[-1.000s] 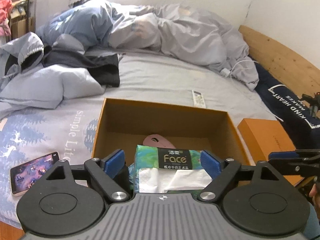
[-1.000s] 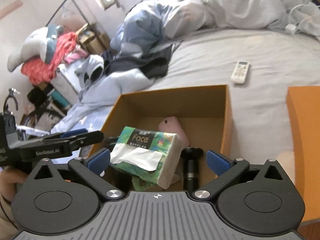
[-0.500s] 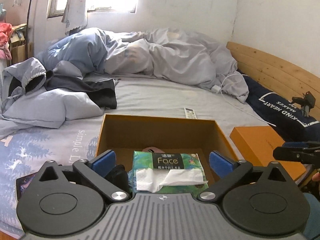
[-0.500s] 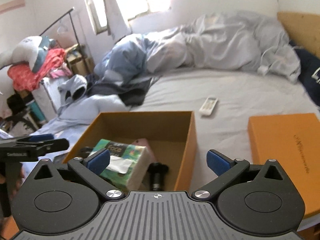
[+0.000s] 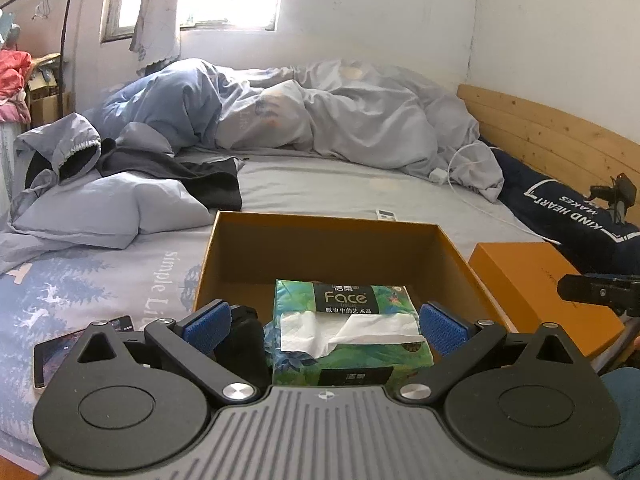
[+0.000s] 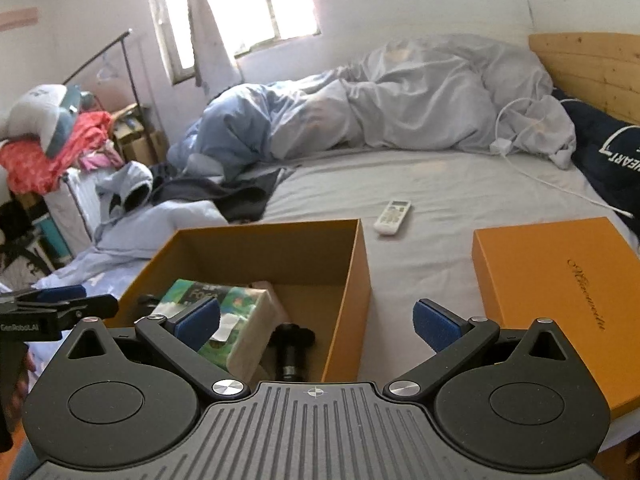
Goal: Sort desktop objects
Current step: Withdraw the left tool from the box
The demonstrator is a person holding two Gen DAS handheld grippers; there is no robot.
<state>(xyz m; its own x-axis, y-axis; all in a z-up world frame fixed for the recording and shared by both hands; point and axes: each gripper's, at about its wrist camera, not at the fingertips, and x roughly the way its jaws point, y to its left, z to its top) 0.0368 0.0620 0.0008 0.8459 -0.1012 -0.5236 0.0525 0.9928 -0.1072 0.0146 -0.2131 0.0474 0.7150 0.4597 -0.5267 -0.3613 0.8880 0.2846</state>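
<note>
The green soft plastic pack of Face tissues (image 5: 352,332) is lying in the open orange cardboard box (image 5: 320,236), between and just beyond the left gripper (image 5: 324,326) jaws. It looks light and squashy, so gripping across its short sides should suit. Both jaws are gaping wide, the right gripper (image 6: 316,326) too, each grasping nothing.
</note>
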